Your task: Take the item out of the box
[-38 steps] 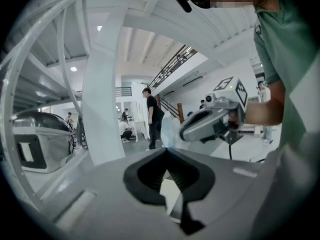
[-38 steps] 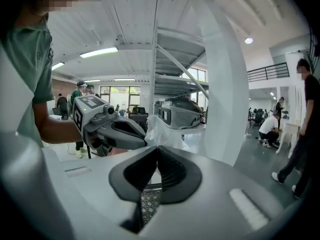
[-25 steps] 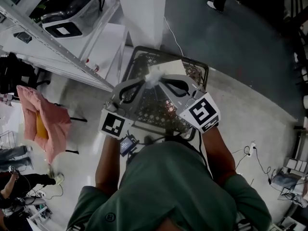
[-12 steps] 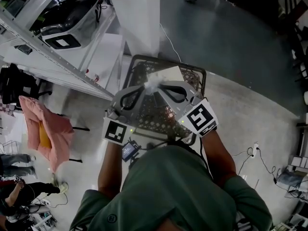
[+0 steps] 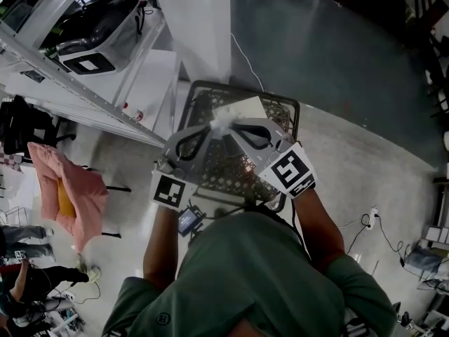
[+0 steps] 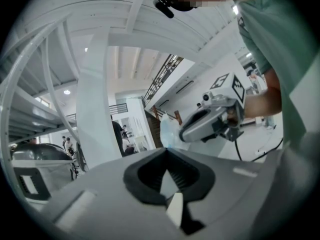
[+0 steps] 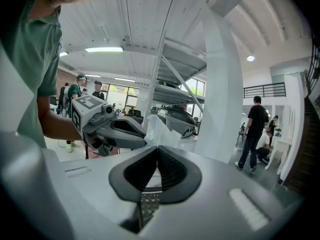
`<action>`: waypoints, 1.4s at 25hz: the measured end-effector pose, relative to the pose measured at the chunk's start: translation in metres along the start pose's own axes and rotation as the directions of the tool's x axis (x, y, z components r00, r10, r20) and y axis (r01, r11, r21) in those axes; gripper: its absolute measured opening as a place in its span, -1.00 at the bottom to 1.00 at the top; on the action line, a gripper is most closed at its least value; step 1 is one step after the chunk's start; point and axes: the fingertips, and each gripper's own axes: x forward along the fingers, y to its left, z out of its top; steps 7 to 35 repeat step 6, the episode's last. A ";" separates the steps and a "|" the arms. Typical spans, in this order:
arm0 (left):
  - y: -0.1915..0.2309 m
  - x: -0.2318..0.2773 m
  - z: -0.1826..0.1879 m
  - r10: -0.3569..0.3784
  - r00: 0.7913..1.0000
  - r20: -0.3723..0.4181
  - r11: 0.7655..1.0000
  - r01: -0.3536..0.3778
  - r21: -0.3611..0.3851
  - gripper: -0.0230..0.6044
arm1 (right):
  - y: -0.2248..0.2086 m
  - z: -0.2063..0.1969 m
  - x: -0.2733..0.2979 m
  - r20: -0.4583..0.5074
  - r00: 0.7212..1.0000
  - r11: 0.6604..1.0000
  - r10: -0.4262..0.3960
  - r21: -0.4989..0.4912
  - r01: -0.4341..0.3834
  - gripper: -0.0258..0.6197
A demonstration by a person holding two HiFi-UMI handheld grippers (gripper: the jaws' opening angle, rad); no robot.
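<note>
I have both tools tip to tip above the crate. The left hand-held gripper [image 5: 213,123] and the right hand-held gripper [image 5: 233,121] each have their jaws together, pinched on a crumpled white bag [image 5: 223,114] held up over the black mesh crate [image 5: 242,88]. A pale flat sheet [image 5: 251,106] lies at the crate's far side. A white pillar [image 5: 200,27] stands just beyond. A metal rack [image 5: 77,76] carrying a dark bin [image 5: 95,30] is to the left, with pink cloth [image 5: 70,188] nearer on that side. Cables [image 5: 372,223] trail on the floor to the right. The marker cubes show only square patterns, and I can read no writing. I cannot make out what the bag holds.
</note>
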 end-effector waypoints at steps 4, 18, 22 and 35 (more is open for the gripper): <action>0.001 0.005 -0.004 0.000 1.000 -0.011 1.000 0.000 -0.011 -0.92 | -0.004 -0.004 0.001 -0.006 1.000 1.000 0.004 0.003 -0.004 -0.89; 0.001 0.007 -0.006 -0.001 1.000 -0.016 1.000 0.001 -0.013 -0.92 | -0.007 -0.006 0.002 -0.008 1.000 1.000 0.005 0.005 -0.005 -0.90; 0.001 0.007 -0.006 -0.001 1.000 -0.016 1.000 0.001 -0.013 -0.92 | -0.007 -0.006 0.002 -0.008 1.000 1.000 0.005 0.005 -0.005 -0.90; 0.001 0.007 -0.006 -0.001 1.000 -0.016 1.000 0.001 -0.013 -0.92 | -0.007 -0.006 0.002 -0.008 1.000 1.000 0.005 0.005 -0.005 -0.90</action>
